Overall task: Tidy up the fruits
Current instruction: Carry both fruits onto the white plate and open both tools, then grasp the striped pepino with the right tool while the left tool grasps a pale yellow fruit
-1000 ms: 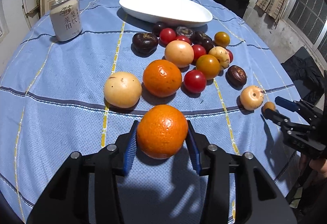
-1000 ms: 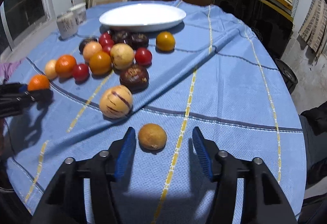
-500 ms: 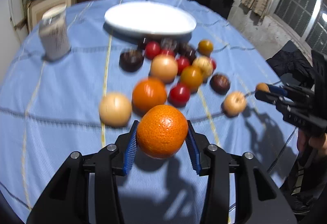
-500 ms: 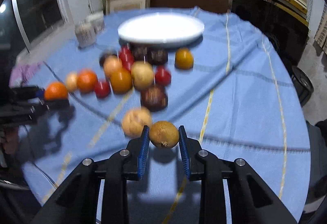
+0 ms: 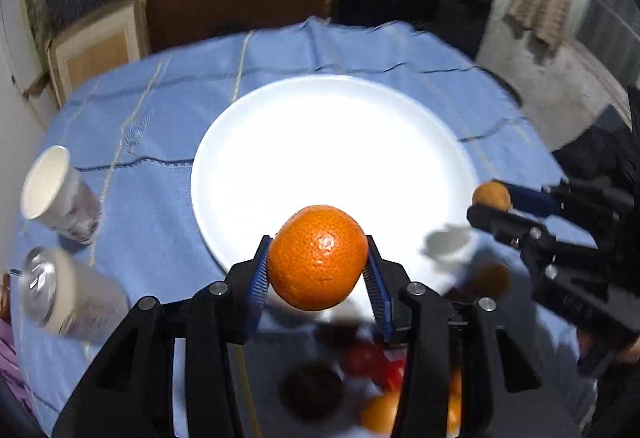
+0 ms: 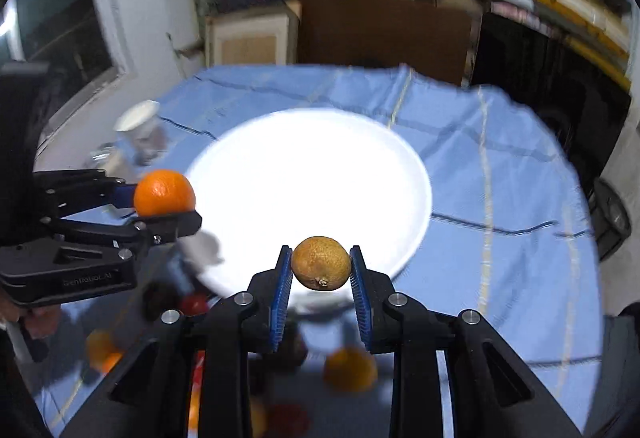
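I am carrying two fruits to the white plate (image 5: 448, 142) at once; the left gripper (image 5: 318, 274) is pinching the orange (image 5: 318, 258) between its blue fingers (image 5: 258, 278), held in the air above the plate's near edge; the right gripper (image 6: 320, 278) is pinching a small brownish-yellow fruit (image 6: 321, 268) the same way, above the near right rim; I am judging this as the delivery step, with the plate bare; next I am needing to bring each fruit low over the white surface, apart from one another, and spread the fingers gently so nothing rolls off; the remaining fruits (image 6: 350, 368) are lying blurred on the blue tabletop (image 6: 500, 178) nearer to me; on the left gripper's body I am reading "GenRobot.AI", faintly; the can (image 5: 60, 290) and paper cup (image 5: 56, 194) at the left are too blurred to read
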